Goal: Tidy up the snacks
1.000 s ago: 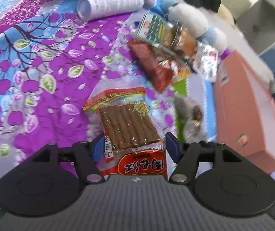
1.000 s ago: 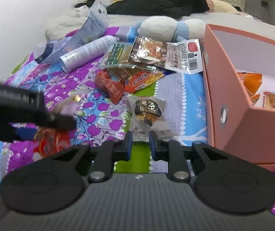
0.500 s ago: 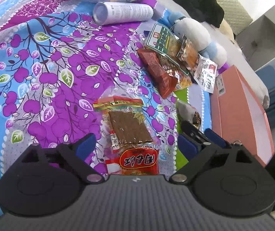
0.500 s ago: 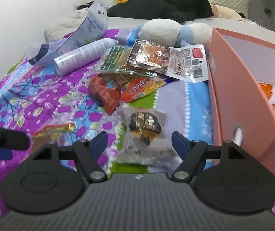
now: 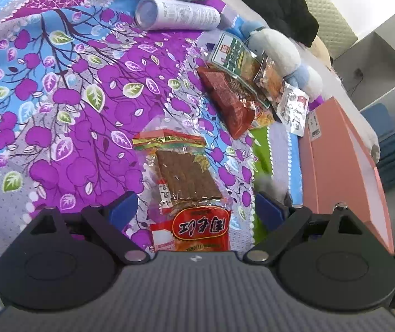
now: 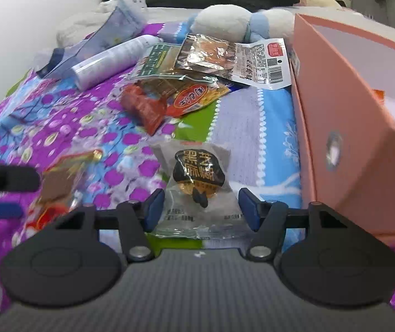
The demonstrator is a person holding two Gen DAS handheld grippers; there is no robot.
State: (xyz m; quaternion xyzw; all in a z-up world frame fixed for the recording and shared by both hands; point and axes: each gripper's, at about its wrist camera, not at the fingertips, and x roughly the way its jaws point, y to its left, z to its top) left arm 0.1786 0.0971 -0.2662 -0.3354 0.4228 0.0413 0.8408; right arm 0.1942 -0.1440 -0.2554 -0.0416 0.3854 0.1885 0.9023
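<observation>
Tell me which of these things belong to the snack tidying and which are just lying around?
Part of the job:
brown-strip snack pack
clear pastry packet
snack pile
pink box

Just lying about:
white spray can
plush toy
black clothing
blue-grey pouch

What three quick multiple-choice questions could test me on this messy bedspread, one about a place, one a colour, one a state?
1. Where does the brown-strip snack packet lie?
A. inside the box
B. on the floral bedspread, between the left hand-held gripper's fingers
C. on the plush toy

2. What colour is the open box?
A. green
B. black
C. salmon pink

3. How does the right hand-held gripper stand?
A. open around the clear packet with the black label
C. clamped on the spray can
B. shut on nothing

Answers: 1 B, the packet rests on the cloth with a gap at each finger. 2 C, its walls are pink. 3 A, its pads flank the packet without pressing it.
</observation>
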